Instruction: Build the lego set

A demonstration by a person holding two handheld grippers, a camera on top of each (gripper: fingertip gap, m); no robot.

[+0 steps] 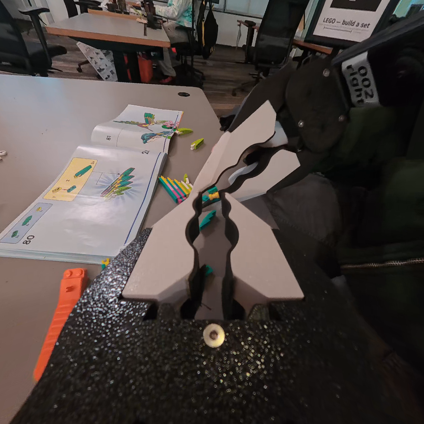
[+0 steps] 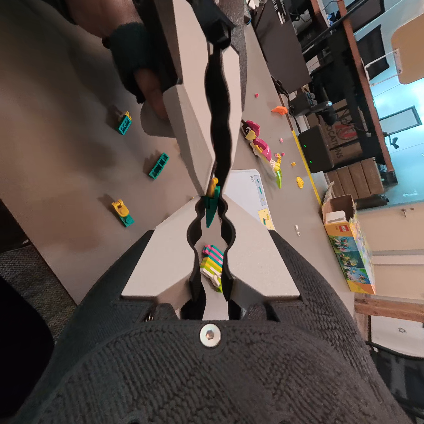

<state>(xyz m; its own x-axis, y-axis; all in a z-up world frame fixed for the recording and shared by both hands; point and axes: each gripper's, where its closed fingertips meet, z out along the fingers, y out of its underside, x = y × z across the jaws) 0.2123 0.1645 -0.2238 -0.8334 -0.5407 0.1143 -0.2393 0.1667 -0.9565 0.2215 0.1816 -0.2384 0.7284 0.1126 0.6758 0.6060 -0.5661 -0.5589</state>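
Grey tabletop (image 1: 57, 110) spreads under you, with an open instruction booklet (image 1: 91, 197) beside a striped wing assembly (image 1: 175, 188). Your left gripper (image 1: 212, 196) and right gripper (image 2: 212, 197) meet tip to tip above it. Both sets of jaws are clamped on one small teal and yellow piece (image 2: 212, 195), the left at its yellow clip end, the right on the teal curved part. Loose teal bricks (image 2: 158, 165) and a pink bird (image 2: 261, 144) lie on the table nearby.

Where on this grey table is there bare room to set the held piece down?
Bare grey tabletop lies beyond the open instruction booklet. It is crowded beside the booklet, around the striped multicoloured brick assembly and lime-green curved pieces.
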